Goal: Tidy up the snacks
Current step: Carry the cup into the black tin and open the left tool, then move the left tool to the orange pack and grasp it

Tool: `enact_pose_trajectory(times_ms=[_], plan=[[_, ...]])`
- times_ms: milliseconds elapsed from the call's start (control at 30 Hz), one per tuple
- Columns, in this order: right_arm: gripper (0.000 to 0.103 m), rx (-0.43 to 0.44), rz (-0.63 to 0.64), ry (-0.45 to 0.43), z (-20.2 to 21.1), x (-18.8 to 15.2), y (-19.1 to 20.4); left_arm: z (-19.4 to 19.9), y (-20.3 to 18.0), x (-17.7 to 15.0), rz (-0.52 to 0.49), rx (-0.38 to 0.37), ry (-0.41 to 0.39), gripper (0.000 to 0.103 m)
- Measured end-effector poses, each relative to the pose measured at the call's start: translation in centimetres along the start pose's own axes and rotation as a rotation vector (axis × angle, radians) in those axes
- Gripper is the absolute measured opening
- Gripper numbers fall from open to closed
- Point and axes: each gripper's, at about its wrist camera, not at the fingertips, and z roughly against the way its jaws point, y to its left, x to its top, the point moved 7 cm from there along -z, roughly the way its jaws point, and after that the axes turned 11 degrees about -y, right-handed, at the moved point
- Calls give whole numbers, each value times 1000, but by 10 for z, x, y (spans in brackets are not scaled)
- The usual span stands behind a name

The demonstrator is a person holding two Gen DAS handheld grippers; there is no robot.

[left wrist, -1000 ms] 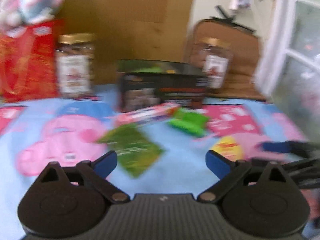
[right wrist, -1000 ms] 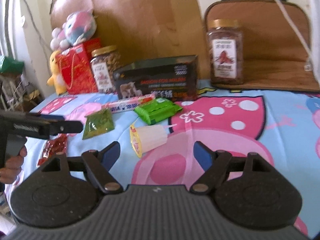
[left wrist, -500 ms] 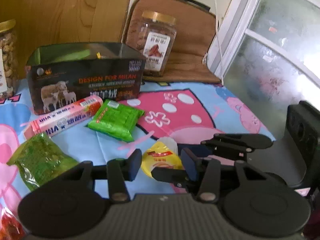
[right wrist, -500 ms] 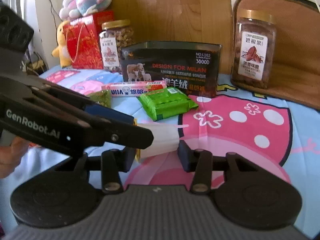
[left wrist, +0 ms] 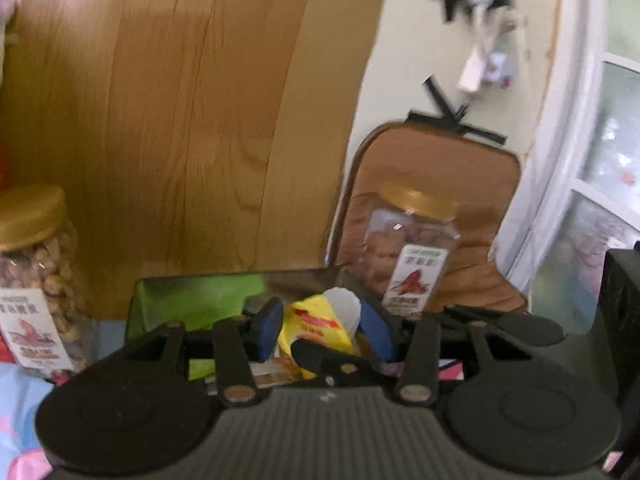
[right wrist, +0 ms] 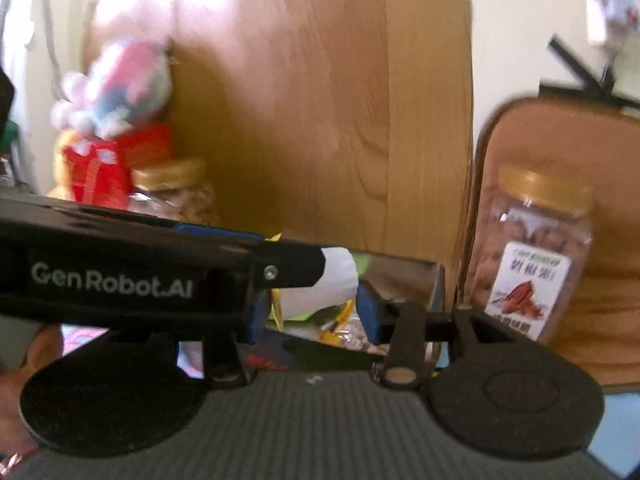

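A tall wooden board (left wrist: 192, 120) fills the back of both views, with a brown padded cushion (left wrist: 460, 184) leaning at its three o'clock side. In front of the board sits the dark open storage box (left wrist: 200, 300), its green-lined inside showing. A gold-lidded jar of nuts (left wrist: 36, 280) stands at the box's nine o'clock, and a gold-lidded jar of pecans (right wrist: 536, 256) at its three o'clock, against the cushion. A blurred plush toy (right wrist: 120, 84) sits on a red gift box (right wrist: 104, 164) at ten o'clock in the right wrist view.

Both tools grip one yellow-and-white snack cup (left wrist: 320, 320), held above the box. The left gripper (left wrist: 320, 326) is clamped on its yellow end, blue pads pressing both sides. The right gripper (right wrist: 316, 308) is clamped on its white body (right wrist: 336, 280), the left tool crossing from nine o'clock.
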Motion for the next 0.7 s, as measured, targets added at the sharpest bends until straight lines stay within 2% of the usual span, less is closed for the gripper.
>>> enact_pose_trajectory(times_ms=[67,133,233,300,333,367,433,500,600,700], plan=[[50,-46,-17,13,-8,-4,-6,-4,5,-2,-7,24,4,43],[50,-56,-21,5,1,-3,-5,10,11,0,8,24,-9,43],[50,-52,-75,-51,35,0,-5,64,30,4,99,-30,-71,43],[51,35,-204,-82,68,-4,2,106,51,-4,150,-25,-105,43],[51,90,-249,-68,77,-9,9,120,60,-9,162,-4,-109,43],[49,137,-276,-41,85,-19,18,138,71,-21,169,36,-106,43],[49,166,-285,14,92,-43,34,166,90,-48,188,111,-87,43],[47,184,-277,68,89,-64,51,185,104,-75,213,156,-48,43],[48,227,-273,122,80,-79,74,209,117,-111,274,177,-4,43],[48,237,-246,123,67,-75,92,234,127,-135,338,180,8,43]])
